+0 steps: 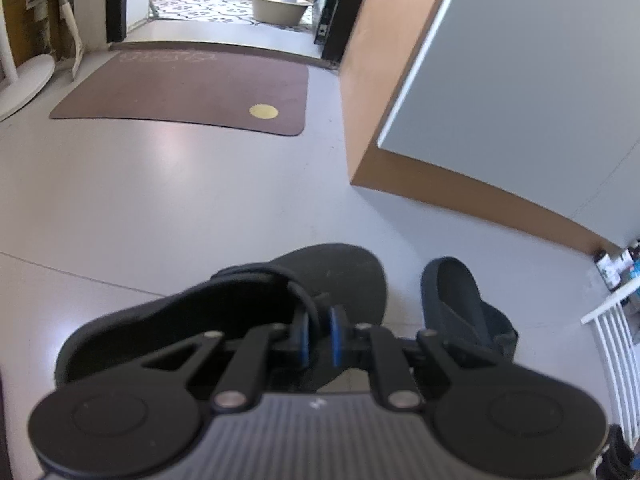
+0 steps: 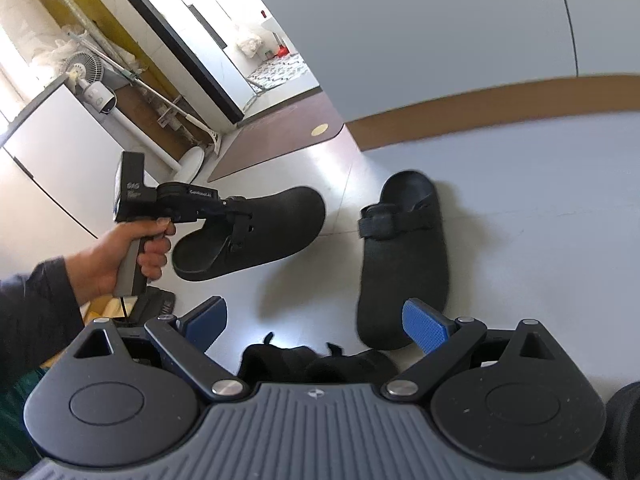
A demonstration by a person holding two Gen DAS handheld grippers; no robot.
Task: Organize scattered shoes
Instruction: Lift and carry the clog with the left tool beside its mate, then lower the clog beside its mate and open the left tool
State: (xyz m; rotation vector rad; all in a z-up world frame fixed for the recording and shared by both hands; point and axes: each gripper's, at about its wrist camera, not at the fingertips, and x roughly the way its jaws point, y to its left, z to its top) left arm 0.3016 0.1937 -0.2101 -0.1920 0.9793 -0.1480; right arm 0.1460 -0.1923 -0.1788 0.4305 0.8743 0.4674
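Left gripper (image 1: 319, 338): pinched tight on strap of black clog (image 2: 256, 232), carried clear of floor; right gripper (image 2: 316, 320): jaws wide, empty; second clog (image 2: 400, 256) lying on floor near cabinet (image 2: 440, 40). Step: transport; next: set held clog beside its mate, aligned.

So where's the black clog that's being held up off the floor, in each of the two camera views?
Left wrist view: the held clog sits low and centre, its strap pinched by the left hand-held gripper.
Right wrist view: left of centre, lifted above the floor.
Shared landmark: the brown mat with its yellow dot, seen upper middle in the right view.
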